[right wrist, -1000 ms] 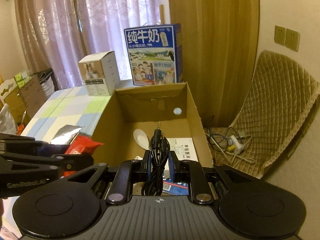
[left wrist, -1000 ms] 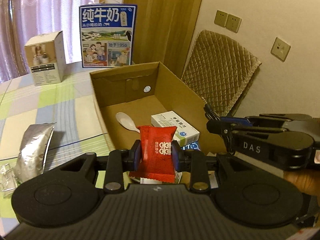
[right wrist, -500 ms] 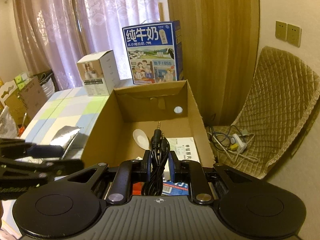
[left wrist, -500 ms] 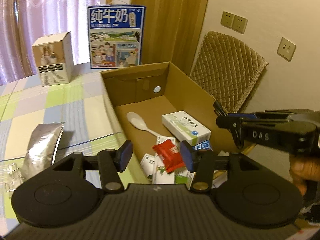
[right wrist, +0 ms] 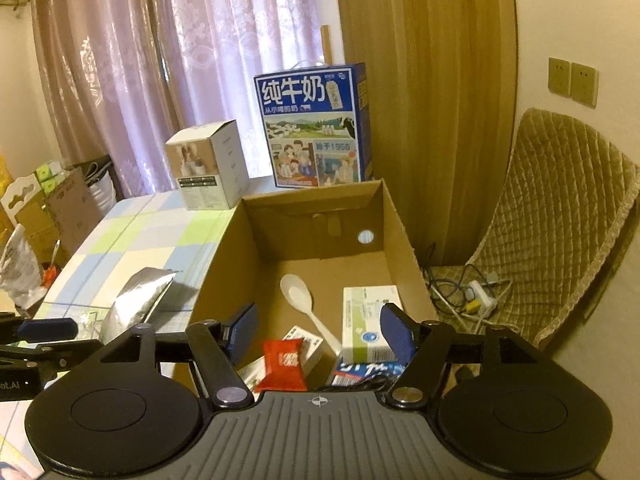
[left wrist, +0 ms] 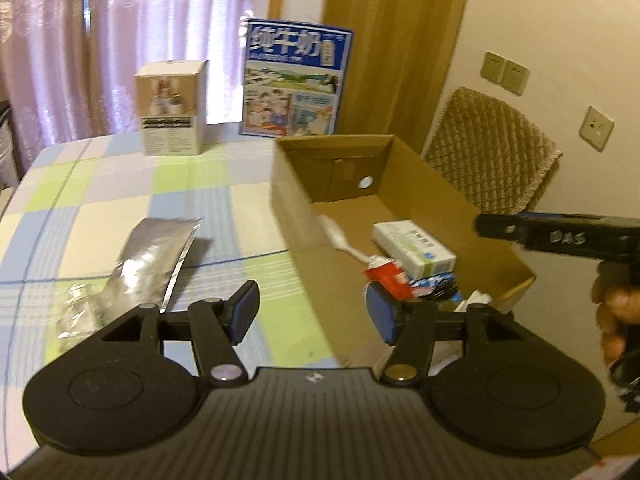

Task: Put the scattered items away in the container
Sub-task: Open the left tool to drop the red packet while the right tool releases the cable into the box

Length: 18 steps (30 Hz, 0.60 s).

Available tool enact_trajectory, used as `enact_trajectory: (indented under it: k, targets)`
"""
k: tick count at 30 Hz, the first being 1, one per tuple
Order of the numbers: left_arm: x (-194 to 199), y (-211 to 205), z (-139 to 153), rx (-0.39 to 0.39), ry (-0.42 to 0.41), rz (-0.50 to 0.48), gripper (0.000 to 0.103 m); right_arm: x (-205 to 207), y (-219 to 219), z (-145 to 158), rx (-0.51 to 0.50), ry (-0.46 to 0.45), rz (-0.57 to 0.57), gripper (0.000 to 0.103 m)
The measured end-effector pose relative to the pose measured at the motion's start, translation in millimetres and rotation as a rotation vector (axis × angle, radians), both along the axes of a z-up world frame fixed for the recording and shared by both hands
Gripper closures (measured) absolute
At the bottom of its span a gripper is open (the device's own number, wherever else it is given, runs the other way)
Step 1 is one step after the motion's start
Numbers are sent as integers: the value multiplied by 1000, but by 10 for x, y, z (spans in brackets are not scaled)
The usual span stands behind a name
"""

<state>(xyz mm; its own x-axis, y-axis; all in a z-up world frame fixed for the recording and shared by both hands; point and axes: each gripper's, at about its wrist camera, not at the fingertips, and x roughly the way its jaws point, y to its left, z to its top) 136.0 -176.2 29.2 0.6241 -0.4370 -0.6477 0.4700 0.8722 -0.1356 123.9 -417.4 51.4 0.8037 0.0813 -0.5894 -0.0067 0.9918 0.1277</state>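
Note:
The open cardboard box [left wrist: 424, 168] [right wrist: 224, 252] holds a white spoon [right wrist: 298, 296], a white medicine box [right wrist: 370, 324], a red snack packet [right wrist: 282, 364] [left wrist: 390, 278] and a black cable [left wrist: 442, 290] lying near its front end. My left gripper [left wrist: 312, 314] is open and empty above the box's left wall. My right gripper [right wrist: 320, 332] is open and empty above the box's near end. A silver foil pouch [left wrist: 150, 260] [right wrist: 134, 306] and a clear plastic wrapper [left wrist: 76, 308] lie on the checked tablecloth left of the box.
A blue milk carton box [right wrist: 314, 124] and a small white product box [right wrist: 206, 164] stand at the table's far end. A quilted chair [right wrist: 552, 224] stands right of the table, with a power strip and wires [right wrist: 476, 292] on it.
The left gripper opened, dropped the red packet into the box and swung left. The right gripper opened and let the black cable fall into the box.

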Motion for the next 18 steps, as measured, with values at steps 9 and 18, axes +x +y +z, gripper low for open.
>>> enact_trajectory:
  k: [9,18]
  targets:
    - [-234,592,-26,19,8,93,33,-250,507,103,-12,4,80,11]
    - [-472,1200,43,71,-39,181,7,-393,1237,134,-29,1,216,2]
